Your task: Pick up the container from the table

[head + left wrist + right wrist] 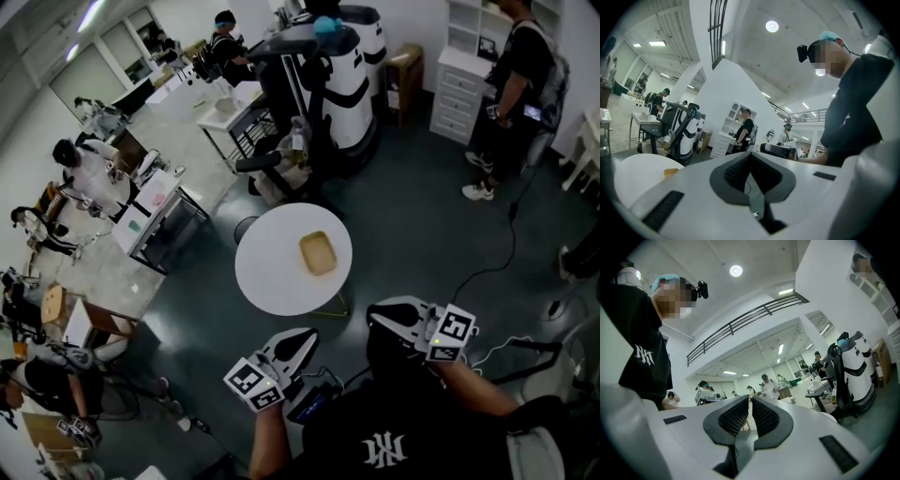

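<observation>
Now — left tool level, jaws together | right tool level, jaws together | container on table

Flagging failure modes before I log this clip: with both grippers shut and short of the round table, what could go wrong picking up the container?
1. The left gripper and right gripper are shut; arriving unopened, they would likely shove the container across the table.
2. The container looks shallow, so a grip on its rim may slip.
</observation>
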Tool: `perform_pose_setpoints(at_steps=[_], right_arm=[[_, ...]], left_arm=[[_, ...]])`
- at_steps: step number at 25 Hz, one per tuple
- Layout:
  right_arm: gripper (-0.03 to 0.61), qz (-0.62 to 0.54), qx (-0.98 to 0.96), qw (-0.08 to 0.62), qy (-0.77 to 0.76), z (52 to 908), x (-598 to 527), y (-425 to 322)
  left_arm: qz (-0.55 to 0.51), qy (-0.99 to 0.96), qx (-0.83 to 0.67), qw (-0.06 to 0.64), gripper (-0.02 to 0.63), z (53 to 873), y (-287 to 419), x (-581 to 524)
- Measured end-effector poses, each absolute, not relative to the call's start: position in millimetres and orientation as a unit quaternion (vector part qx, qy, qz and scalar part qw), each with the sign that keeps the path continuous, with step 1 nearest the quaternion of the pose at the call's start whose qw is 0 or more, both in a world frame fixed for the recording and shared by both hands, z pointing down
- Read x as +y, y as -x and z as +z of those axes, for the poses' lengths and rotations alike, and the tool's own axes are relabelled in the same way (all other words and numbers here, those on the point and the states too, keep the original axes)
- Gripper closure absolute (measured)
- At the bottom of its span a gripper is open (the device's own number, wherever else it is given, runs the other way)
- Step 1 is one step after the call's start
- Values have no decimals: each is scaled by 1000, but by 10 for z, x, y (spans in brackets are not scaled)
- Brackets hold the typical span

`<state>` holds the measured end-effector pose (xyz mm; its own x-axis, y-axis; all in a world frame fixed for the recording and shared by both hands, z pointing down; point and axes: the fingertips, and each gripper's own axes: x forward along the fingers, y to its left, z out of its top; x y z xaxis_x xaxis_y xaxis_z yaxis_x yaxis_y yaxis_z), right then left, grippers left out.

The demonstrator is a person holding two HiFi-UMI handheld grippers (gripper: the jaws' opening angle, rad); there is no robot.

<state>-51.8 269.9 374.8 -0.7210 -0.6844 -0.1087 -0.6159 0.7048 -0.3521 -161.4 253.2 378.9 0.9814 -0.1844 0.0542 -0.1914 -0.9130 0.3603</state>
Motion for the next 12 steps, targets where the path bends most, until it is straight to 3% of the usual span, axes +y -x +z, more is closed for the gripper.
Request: perform_pose_setpoints(at_steps=[12], right_arm=[[529, -177, 932, 138, 285, 3796, 1001, 203]], left_arm=[[39, -965, -170, 197, 610, 3726, 1313, 1040]])
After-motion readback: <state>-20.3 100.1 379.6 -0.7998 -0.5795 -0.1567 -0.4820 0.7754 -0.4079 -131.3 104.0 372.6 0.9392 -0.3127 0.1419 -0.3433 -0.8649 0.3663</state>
